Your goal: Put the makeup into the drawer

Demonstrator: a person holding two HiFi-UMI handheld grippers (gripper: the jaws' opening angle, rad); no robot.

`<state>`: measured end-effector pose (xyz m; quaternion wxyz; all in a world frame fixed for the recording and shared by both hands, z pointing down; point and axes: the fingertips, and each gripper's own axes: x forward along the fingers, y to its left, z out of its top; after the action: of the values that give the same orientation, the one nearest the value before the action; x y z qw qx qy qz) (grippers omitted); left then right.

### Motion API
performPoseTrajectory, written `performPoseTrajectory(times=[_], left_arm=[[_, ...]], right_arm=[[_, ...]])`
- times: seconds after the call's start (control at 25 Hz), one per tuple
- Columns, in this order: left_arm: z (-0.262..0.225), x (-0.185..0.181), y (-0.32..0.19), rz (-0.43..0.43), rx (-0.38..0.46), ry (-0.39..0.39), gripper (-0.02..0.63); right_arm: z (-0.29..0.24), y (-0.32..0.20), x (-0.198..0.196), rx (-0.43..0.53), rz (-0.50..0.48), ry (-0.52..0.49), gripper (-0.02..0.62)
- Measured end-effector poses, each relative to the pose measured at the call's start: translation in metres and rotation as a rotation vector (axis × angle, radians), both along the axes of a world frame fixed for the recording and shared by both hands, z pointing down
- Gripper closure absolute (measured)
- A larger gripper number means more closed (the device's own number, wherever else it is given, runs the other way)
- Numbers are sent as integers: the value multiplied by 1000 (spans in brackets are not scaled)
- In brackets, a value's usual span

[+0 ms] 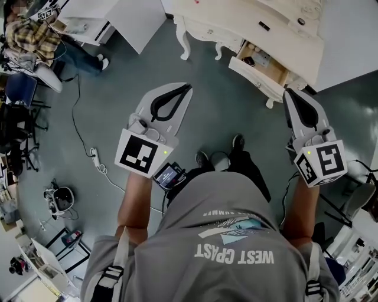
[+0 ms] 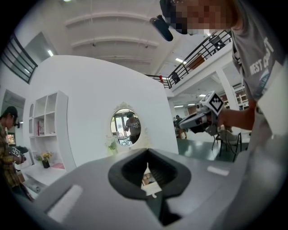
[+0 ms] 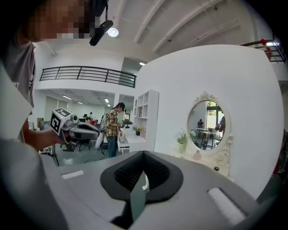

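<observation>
Matt grey plastic shells cover the left gripper (image 1: 188, 87) and the right gripper (image 1: 289, 94); their jaw linings are black, ribbed and rubbery. At the top of the frame, the dressing table (image 1: 224, 15) wears smooth cream paint, while its drawer (image 1: 273, 66) shows bare light wood inside. The grey-green floor (image 1: 118, 88) looks smooth with a faint sheen. The T-shirt (image 1: 224, 218) is soft grey cloth.

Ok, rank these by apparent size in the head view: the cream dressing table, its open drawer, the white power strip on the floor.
1. cream dressing table, largest
2. open wooden drawer
3. white power strip, clearly smallest
</observation>
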<state>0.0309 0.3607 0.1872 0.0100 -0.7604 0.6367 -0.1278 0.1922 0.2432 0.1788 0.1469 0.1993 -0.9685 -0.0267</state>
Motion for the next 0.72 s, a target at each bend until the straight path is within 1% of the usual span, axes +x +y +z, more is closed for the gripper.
performPoseTrajectory(times=[0.16,0.4,0.56,0.72], left_arm=[[9,-14,-11,-42,-15,-1,604],[6,-50,-39,-157,-24,-10,604],[9,-71,-74,-231,-49,-7,604],[17,-84,-118,-278,-62,-7,604]], right_arm=[[8,-24,-18,-6,-32,-6,592],[11,-70,-64,-27,-130,-19,592],[19,-117,-92,-55,-191,-24,592],[26,-165,-116,-69,-243,-20,592]])
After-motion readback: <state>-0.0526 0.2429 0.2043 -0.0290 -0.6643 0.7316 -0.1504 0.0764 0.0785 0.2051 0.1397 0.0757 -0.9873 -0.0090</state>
